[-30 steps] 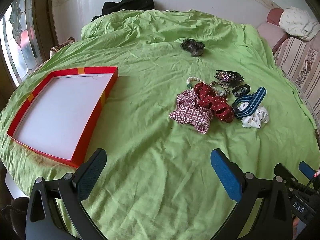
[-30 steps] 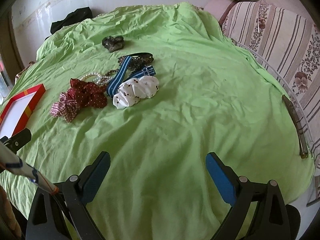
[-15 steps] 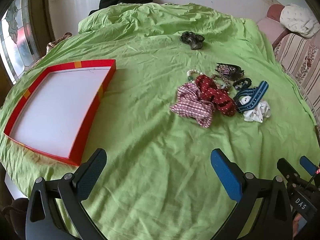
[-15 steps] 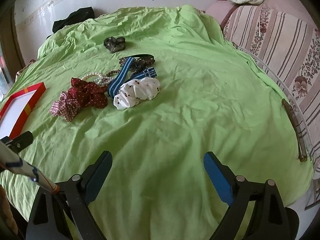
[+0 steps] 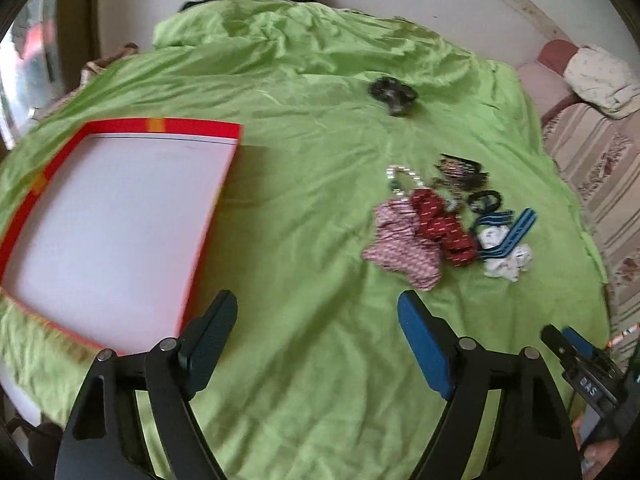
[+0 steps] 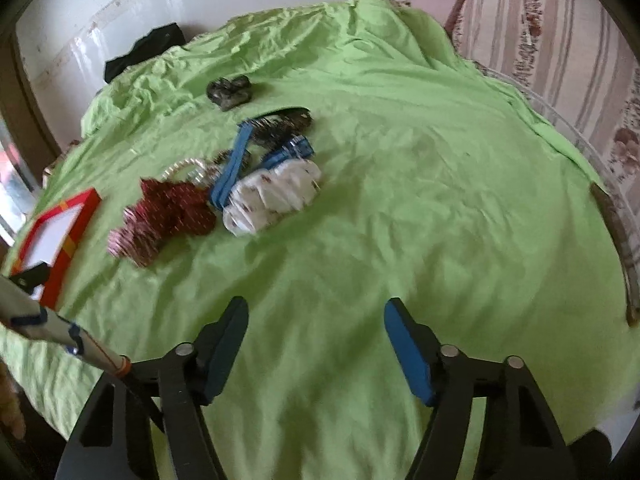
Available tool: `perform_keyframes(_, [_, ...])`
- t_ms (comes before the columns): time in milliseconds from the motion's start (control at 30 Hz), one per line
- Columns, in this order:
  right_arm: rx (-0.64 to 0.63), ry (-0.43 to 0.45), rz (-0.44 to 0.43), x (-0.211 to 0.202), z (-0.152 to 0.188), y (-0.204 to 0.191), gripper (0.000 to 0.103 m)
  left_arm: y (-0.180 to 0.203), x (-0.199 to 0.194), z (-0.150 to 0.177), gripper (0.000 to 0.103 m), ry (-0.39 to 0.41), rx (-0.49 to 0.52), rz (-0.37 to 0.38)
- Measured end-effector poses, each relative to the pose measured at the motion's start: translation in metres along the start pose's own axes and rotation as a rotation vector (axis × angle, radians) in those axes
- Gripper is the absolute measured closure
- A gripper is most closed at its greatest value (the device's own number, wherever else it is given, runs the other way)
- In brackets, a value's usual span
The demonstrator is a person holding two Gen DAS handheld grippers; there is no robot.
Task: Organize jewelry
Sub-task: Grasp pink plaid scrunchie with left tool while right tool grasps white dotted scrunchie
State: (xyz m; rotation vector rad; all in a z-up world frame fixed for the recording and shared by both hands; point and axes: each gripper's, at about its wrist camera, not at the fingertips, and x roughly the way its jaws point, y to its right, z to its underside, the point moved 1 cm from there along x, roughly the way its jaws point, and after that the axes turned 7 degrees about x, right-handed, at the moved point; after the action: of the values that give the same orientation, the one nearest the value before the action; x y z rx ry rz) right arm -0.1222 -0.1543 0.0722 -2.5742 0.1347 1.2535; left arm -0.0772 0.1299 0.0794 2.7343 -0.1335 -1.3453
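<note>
Both hand-held grippers, left [image 5: 316, 320] and right [image 6: 314, 326], hang empty, jaws narrowing. The heap [image 5: 444, 216] lies mid-bed, right of the tray [image 5: 160, 125]: soft, light scrunchies pinch anywhere; slippery pearls [image 5: 400, 174] need care.

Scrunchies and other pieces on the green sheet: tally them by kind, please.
Scrunchies: 3 (plaid, dark red, white)
Blue striped band: 1
Pearl string: 1
Dark pieces too blurred to name, including the lone one: about 3
Red-rimmed tray: 1, empty
Total: about 9
</note>
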Motion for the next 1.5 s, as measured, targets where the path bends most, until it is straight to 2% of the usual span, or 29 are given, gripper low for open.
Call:
perform_keyframes(100, [0.005, 0.001, -0.060, 0.000, -0.015, -0.003, 0.036, 0.010, 0.013, -0.009, 0.021, -0.018, 0.006, 0.057])
perform_keyframes(233, [0.031, -0.055, -0.235, 0.007, -0.035, -0.019, 0.039, 0.023, 0.039, -0.020, 0.021, -0.052, 0.032, 0.097])
perform_keyframes(300, [0.019, -0.071, -0.282, 0.011, -0.040, -0.031, 0.040, 0.027, 0.053, -0.026, 0.021, -0.065, 0.044, 0.115])
perform_keyframes(333, [0.006, -0.070, -0.282, 0.013, -0.044, -0.036, 0.040, 0.027, 0.057, -0.028, 0.021, -0.070, 0.045, 0.119])
perform_keyframes(467, [0.000, -0.021, -0.190, 0.019, -0.050, -0.033, 0.040, 0.029, 0.074, -0.033, 0.021, -0.097, 0.046, 0.166])
perform_keyframes(567, [0.009, -0.040, -0.145, 0.034, -0.053, -0.023, 0.040, 0.030, 0.085, -0.037, 0.022, -0.110, 0.048, 0.216])
perform_keyframes(633, [0.017, -0.050, -0.140, 0.043, -0.058, -0.019, 0.040, 0.033, 0.093, -0.040, 0.027, -0.119, 0.053, 0.243])
perform_keyframes(667, [0.017, -0.054, -0.137, 0.047, -0.060, -0.017, 0.040, 0.034, 0.098, -0.041, 0.035, -0.129, 0.053, 0.256])
perform_keyframes(700, [0.019, -0.061, -0.136, 0.053, -0.062, -0.016, 0.040, 0.036, 0.103, -0.041, 0.047, -0.147, 0.048, 0.275])
perform_keyframes(733, [0.026, -0.071, -0.147, 0.059, -0.064, -0.016, 0.040, 0.038, 0.108, -0.041, 0.054, -0.169, 0.040, 0.300])
perform_keyframes(800, [0.028, -0.083, -0.158, 0.066, -0.066, -0.018, 0.041, 0.042, 0.115, -0.039, 0.084, -0.204, 0.031, 0.338])
perform_keyframes(833, [0.025, -0.089, -0.162, 0.071, -0.068, -0.020, 0.048, 0.043, 0.116, -0.038, 0.088, -0.212, 0.030, 0.336])
perform_keyframes(867, [0.025, -0.101, -0.167, 0.076, -0.068, -0.021, 0.074, 0.044, 0.116, -0.037, 0.089, -0.215, 0.029, 0.326])
perform_keyframes(900, [0.035, -0.142, -0.180, 0.083, -0.069, -0.021, 0.091, 0.044, 0.112, -0.037, 0.090, -0.211, 0.021, 0.315])
perform_keyframes(967, [0.079, -0.159, -0.201, 0.082, -0.067, -0.015, 0.091, 0.041, 0.099, -0.037, 0.091, -0.196, 0.007, 0.318])
perform_keyframes(1233, [0.101, -0.106, -0.229, 0.026, -0.054, -0.001, 0.092, 0.015, 0.016, -0.036, 0.091, -0.068, -0.033, 0.312])
perform_keyframes(1500, [0.074, -0.060, -0.269, -0.020, -0.049, -0.014, 0.092, -0.025, -0.043, -0.025, 0.091, 0.026, -0.037, 0.153])
